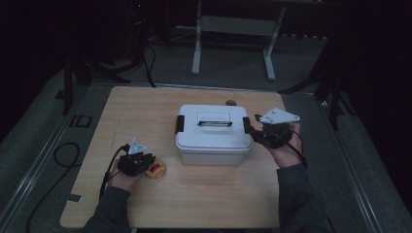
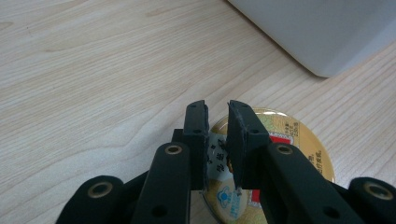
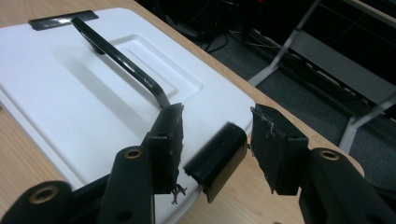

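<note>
Both pairs of fingers are busy at opposite ends of the scene. Those of the left gripper (image 2: 217,140) stand almost together, a narrow slit between them, directly over a round yellow-rimmed tin (image 2: 280,154) with red and white printing on its lid; whether the pads pinch any part of it cannot be told, as the fingers hide the spot. That tin (image 1: 156,169) lies flat on the wooden tabletop (image 1: 145,111), near its front left, just beside the front left corner of a white box (image 1: 214,133). In the high view the left gripper (image 1: 137,162) sits right against the tin, the left hand (image 1: 121,179) behind it. Fingers of the right gripper (image 3: 217,140) are spread apart, and the black latch (image 3: 217,161) on the right end of the box stands between them, untouched by either pad. The box itself sits in the middle of the tabletop with its lid on and a dark handle (image 3: 116,56) lying along the top. In the high view the right gripper (image 1: 252,128) is at the box's right end, carried by the right hand (image 1: 284,150).
</note>
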The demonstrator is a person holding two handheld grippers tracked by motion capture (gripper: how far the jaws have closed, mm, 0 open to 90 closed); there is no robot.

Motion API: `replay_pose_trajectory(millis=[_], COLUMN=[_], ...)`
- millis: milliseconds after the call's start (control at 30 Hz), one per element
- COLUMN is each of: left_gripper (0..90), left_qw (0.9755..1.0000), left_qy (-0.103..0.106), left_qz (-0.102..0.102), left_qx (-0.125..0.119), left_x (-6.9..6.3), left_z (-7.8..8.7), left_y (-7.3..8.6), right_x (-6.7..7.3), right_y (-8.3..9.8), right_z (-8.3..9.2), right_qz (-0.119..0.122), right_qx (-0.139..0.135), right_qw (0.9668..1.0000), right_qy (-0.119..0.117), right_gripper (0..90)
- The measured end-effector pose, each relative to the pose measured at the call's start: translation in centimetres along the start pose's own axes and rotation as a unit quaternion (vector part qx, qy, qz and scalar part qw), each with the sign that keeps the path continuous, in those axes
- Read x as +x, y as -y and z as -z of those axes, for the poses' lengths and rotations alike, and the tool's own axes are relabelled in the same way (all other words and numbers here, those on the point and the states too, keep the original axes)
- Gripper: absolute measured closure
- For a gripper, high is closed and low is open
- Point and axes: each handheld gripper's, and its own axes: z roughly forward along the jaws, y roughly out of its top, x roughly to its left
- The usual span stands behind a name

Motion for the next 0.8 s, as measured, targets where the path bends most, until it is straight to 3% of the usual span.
replay_pose_trajectory(millis=[267,800], left_gripper=[68.6,65.7], left_qw=[1.0,0.9999], left_qy=[0.0,0.008], left_qz=[-0.001,0.005], left_qx=[-0.008,-0.013], left_x=[0.0,0.1], left_z=[0.2,0.4], left_y=[0.0,0.0], right_x=[0.1,-0.8], right_y=[-1.7,-3.7], right_z=[-0.5,-1.3], right_qz=[0.03,0.069], right_qx=[0.012,0.044], right_qw=[0.9993,0.9953], right_qy=[-0.016,-0.052], right_gripper=[57.5,59.1])
